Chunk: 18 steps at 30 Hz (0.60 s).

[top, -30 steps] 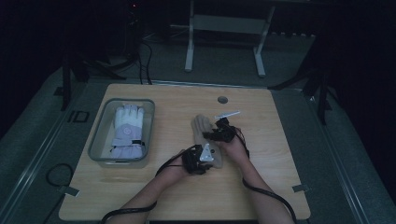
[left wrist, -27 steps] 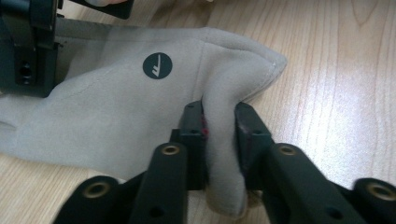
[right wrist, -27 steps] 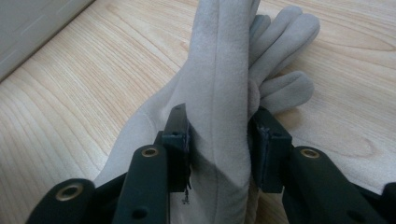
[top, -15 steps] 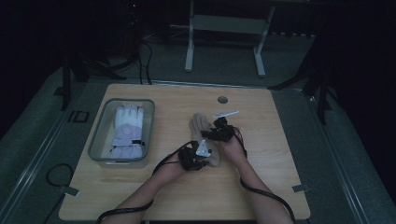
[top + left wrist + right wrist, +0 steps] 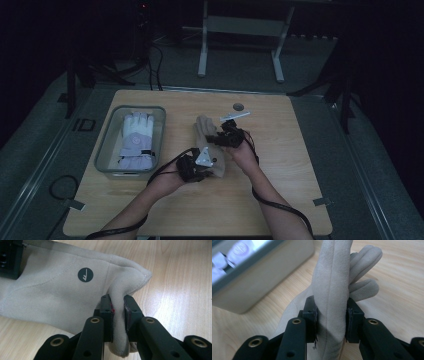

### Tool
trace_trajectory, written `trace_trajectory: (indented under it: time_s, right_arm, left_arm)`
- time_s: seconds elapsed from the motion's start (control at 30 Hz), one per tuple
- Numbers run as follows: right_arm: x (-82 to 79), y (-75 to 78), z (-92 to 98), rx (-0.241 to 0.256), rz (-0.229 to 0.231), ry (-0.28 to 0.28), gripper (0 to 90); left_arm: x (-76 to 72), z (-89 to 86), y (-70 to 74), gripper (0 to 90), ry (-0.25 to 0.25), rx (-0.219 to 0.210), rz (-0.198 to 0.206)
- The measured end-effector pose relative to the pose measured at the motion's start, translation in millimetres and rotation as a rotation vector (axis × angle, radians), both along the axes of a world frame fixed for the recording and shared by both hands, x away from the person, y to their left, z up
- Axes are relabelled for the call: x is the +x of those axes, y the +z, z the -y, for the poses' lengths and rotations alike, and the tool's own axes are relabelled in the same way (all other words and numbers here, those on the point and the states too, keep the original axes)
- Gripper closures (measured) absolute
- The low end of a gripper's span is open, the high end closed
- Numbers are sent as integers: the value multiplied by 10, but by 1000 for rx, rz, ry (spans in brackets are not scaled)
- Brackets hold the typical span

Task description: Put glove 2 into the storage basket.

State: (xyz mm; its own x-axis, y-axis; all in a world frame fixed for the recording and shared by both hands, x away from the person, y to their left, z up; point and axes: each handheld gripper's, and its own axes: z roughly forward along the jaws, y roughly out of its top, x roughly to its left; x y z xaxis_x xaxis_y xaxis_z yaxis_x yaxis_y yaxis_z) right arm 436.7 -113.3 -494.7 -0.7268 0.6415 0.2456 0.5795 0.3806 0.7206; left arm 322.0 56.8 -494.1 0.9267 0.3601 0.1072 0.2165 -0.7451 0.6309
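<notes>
2 grippers hold the tan glove (image 5: 206, 145) mid-table, right of the bin (image 5: 131, 142). Left gripper (image 5: 117, 312) pinches the cuff; right gripper (image 5: 331, 315) clamps the fingers. Lift both evenly, keeping it taut.

In the left tool view the tan glove (image 5: 57, 290) runs off the left edge, its fingers out of frame, and the fold pinched between the jaws hides behind them. In the right tool view the bin (image 5: 259, 272) is blurred and cut by the top edge. From above, the small round thing (image 5: 239, 106) near the desk's far edge is too small to tell
</notes>
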Motion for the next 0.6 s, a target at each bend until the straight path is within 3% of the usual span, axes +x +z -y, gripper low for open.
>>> trace_trajectory:
  time_s: [0.17, 0.6]
  right_arm:
    - [-1, 107, -151, -7, 14, 29, 680]
    - [-14, 516, -586, 34, 71, 84, 680]
  left_arm:
    - [-29, -124, 71, 804, 18, -5, 11]
    - [-90, -515, 406, 804, 64, 24, 46]
